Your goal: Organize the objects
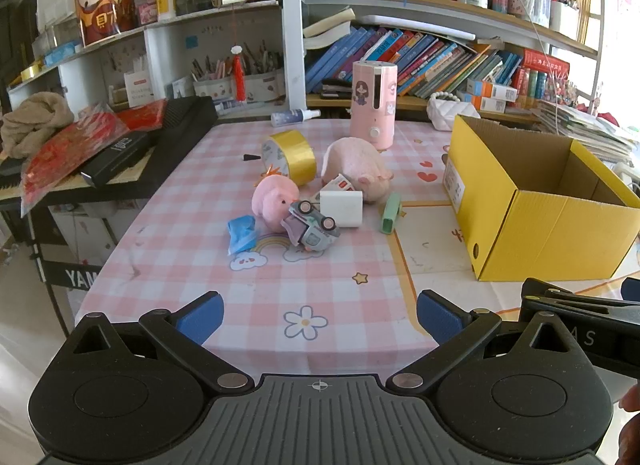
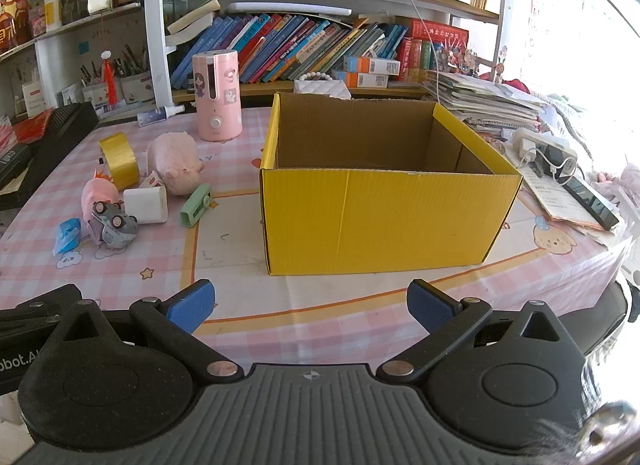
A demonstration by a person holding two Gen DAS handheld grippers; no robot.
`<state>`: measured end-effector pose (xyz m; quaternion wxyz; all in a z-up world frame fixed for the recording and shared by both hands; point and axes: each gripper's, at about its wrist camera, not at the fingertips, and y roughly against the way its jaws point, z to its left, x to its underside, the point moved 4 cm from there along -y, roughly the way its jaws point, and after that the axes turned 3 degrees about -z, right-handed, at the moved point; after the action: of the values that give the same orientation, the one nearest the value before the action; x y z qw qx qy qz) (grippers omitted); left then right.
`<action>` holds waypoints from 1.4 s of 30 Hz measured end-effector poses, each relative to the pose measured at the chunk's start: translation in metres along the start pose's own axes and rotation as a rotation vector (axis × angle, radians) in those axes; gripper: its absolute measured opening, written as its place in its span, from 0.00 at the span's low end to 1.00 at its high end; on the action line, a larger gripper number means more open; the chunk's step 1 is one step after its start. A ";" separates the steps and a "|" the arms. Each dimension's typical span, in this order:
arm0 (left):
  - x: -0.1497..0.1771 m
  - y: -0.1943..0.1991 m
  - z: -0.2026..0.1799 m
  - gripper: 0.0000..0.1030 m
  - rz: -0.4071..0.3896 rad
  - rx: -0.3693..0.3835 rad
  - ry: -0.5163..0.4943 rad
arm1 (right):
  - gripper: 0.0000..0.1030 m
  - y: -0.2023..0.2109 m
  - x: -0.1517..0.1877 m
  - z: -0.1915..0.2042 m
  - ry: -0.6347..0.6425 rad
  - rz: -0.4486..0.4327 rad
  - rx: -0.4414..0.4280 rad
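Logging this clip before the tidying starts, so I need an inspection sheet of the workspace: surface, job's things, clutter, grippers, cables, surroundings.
Surface: table under a pink checked cloth with cartoon prints.
Job's things: yellow box open, nothing seen inside; left of it a heap: gold tape roll, big plush pig, small pink plush, toy car, white block, green stapler-like item, blue packet.
Clutter: pink humidifier, spray bottle.
Grippers: left gripper and right gripper open, holding nothing.
Cables: white cord at power strip.
Surroundings: bookshelves, paper stack.
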<state>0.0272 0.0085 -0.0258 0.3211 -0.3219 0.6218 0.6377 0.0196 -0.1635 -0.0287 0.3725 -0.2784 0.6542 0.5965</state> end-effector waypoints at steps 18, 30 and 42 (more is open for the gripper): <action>-0.001 -0.002 0.000 1.00 0.018 -0.005 0.000 | 1.00 -0.002 0.002 0.000 0.005 0.010 -0.002; -0.001 -0.002 0.000 1.00 0.017 -0.006 0.000 | 1.00 -0.003 0.002 0.000 0.007 0.011 -0.001; 0.001 -0.001 -0.003 1.00 0.010 -0.013 -0.004 | 1.00 -0.002 0.001 -0.001 0.009 0.004 -0.005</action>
<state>0.0275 0.0058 -0.0271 0.3167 -0.3196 0.6186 0.6440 0.0207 -0.1648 -0.0302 0.3678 -0.2806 0.6548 0.5977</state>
